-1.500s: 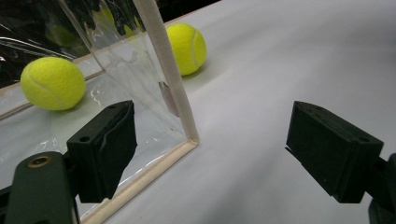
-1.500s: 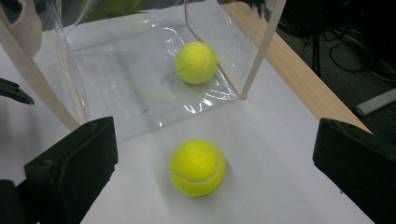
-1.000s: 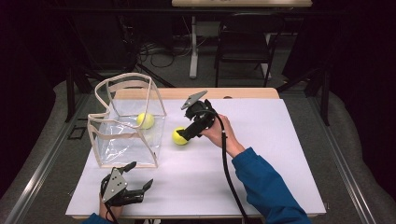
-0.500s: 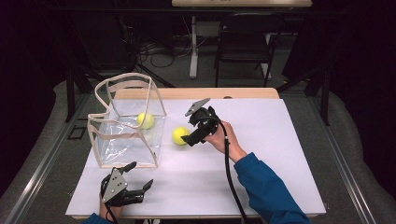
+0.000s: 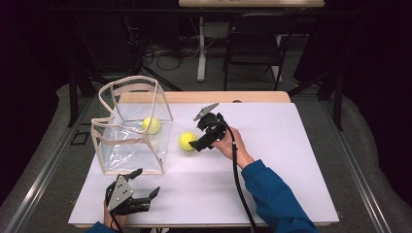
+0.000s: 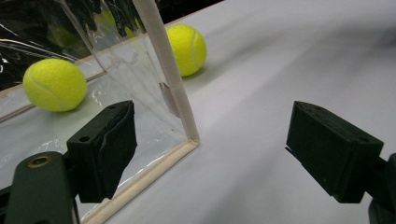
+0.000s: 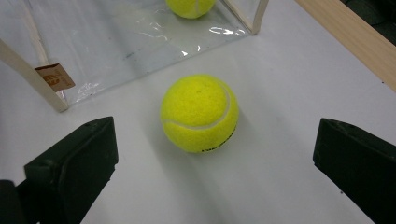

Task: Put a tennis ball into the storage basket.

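Two yellow balls: one ball (image 5: 187,141) sits mid-desk, untouched, between the wide-apart jaws of the right gripper (image 5: 203,143); the other ball (image 5: 151,125) lies inside the clear bag (image 5: 109,143). Left gripper (image 5: 145,196), jaws apart too, rests at the desk's near edge.

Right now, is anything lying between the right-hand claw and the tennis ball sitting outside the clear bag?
No. In the right gripper view, the tennis ball sits on bare white table ahead of the open right gripper, untouched by its jaws.

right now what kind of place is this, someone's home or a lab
Most likely a lab or recording studio, not a home: dark curtains ring the white table, loose cables trail on the floor behind it, and a folding chair stands by a desk leg.
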